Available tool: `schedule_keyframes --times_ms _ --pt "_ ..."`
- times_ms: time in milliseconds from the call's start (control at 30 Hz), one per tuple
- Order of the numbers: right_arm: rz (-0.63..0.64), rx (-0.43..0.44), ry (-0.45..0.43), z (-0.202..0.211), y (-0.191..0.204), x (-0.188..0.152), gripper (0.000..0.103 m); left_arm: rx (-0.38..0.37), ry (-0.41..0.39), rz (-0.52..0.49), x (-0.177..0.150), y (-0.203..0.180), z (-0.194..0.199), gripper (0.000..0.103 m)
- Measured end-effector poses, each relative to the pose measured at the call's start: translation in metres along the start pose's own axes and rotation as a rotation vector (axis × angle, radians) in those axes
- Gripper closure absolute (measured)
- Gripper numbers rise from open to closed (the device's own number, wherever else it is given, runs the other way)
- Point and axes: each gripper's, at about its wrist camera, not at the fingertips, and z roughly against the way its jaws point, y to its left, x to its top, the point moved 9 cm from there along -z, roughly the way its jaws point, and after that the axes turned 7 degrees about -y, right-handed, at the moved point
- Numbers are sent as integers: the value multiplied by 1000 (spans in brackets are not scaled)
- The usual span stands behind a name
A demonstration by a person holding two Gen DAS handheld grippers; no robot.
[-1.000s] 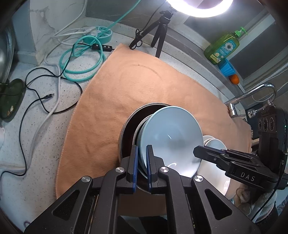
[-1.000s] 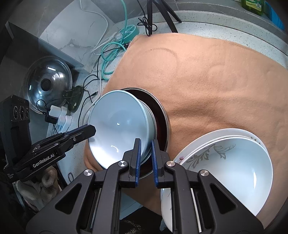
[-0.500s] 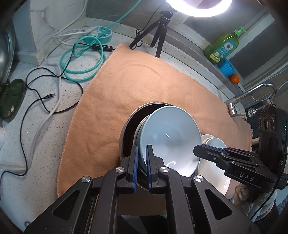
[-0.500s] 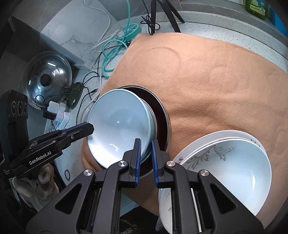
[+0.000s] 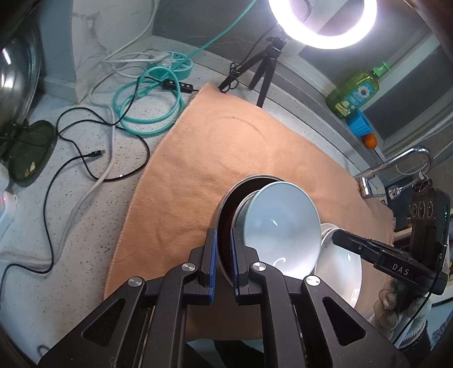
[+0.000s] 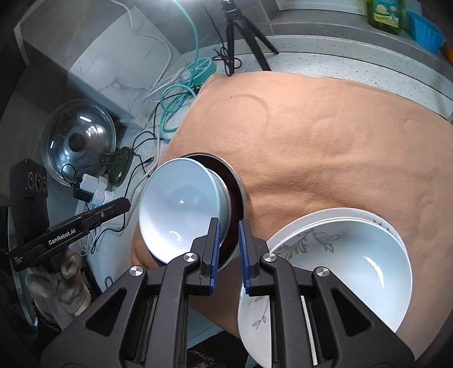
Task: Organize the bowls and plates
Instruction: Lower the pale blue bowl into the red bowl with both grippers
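Both grippers grasp the rim of the dark metal pan (image 6: 236,181): the left gripper (image 5: 223,254) and the right gripper (image 6: 228,249) have their jaws clenched on it. Two pale blue bowls (image 6: 178,209) sit tilted inside, above the orange cloth (image 6: 325,136), beside the white plates (image 6: 334,254).

I see a speckled pale stone countertop (image 5: 70,198) with a soft orange cloth (image 5: 226,158) spread over most of it. A bright round ring light (image 5: 322,22) shines from the far edge, on a small black tripod (image 5: 264,73). A grey marble wall (image 5: 107,48) stands at the far left corner. Teal, white and black cables (image 5: 147,113) lie tangled near it. A green soap bottle (image 5: 354,94) sits on the grey window ledge (image 6: 354,31). A shiny metal tap (image 5: 396,167) curves at the right edge.
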Motion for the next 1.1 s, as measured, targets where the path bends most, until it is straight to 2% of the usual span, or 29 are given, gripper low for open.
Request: schedule_keyframes --times_ms 233,1100 --pt "-55 -1 10 -5 -16 -3 90 -9 27 18 -8 4 -9 95" --pt "-119 42 72 -39 -17 -12 89 -18 72 45 -17 8 -34 95"
